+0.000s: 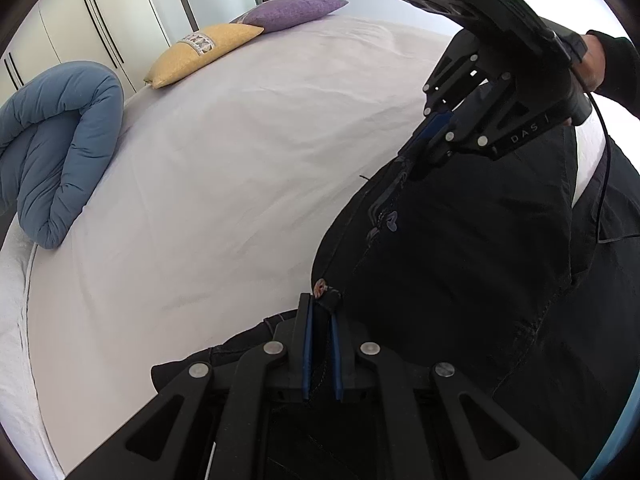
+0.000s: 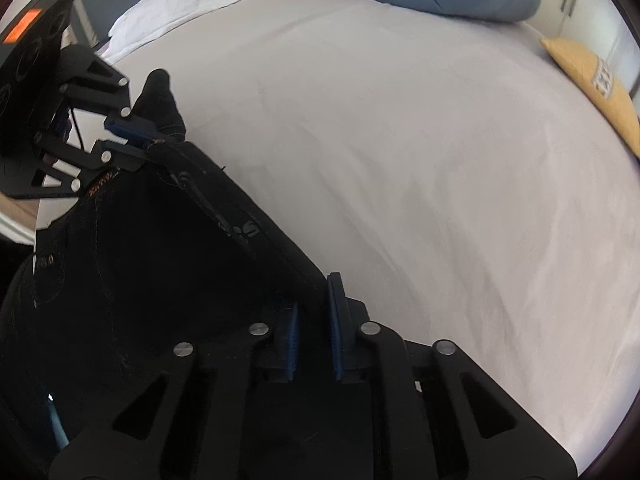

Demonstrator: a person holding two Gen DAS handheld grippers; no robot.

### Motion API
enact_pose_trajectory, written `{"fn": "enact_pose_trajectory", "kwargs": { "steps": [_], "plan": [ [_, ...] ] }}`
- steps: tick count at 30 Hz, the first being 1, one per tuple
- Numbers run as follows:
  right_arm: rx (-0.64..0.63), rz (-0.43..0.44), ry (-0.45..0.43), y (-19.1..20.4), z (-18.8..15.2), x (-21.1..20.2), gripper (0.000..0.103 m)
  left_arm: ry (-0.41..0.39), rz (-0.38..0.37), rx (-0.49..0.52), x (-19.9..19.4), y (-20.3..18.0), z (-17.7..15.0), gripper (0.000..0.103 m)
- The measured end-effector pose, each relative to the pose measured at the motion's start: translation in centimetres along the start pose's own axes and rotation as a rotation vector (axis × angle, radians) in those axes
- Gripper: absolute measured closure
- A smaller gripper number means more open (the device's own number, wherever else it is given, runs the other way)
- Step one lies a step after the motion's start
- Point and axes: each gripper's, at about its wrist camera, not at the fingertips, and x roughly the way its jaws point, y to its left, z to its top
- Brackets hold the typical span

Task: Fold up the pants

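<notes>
The black pants (image 1: pixel 460 260) hang above the bed (image 1: pixel 240 160), held at the waistband; the left gripper (image 1: pixel 320 308) is clamped on one corner, the right gripper (image 1: pixel 420 152) on the other; the cloth looks soft and rather heavy, so the firm waistband seems the best hold.

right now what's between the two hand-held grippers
The waistband edge of the black pants spans from the left hand-held gripper to the right hand-held gripper, both clamped on it. The left wrist view shows it best.
</notes>
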Motion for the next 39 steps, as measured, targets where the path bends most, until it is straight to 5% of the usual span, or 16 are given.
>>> {"fn": "enact_pose_trajectory", "kwargs": {
  "steps": [6,22,24,39],
  "plan": [
    [0.183,0.04,-0.004,-0.3,-0.5,-0.2,0.099,0.001,0.004,0.003,-0.4,0.4,0.1,0.095],
    [0.652,0.351,-0.094,1.1,-4.8,0.1,0.099,-0.012,0.007,-0.017,-5.0,-3.8,-5.2,0.097],
    [0.635,0.36,-0.089,2.0,-5.1,-0.2,0.099,-0.017,0.01,-0.014,-5.8,-4.8,-6.4,0.097],
    [0.045,-0.065,0.074,17.2,-9.7,-1.6,0.099,0.053,-0.014,0.085,-7.7,-13.7,-17.0,0.098]
  ]
}}
